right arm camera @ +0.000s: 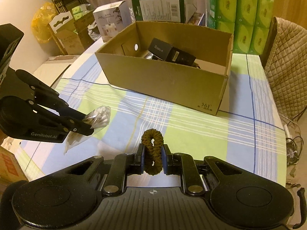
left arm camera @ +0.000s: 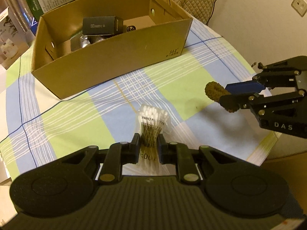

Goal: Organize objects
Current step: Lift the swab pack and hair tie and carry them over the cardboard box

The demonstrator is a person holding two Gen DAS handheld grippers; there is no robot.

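My left gripper is shut on a clear bag of cotton swabs and holds it above the checked tablecloth; it also shows in the right wrist view with the bag. My right gripper is shut on a brown hair scrunchie, held above the cloth; in the left wrist view this gripper and scrunchie are at the right. An open cardboard box stands beyond both, holding a black box and a silvery item.
The table has a blue, green and white checked cloth. Behind the box stand a green-and-white carton, a white product box and green tissue packs. A quilted chair back is at the right.
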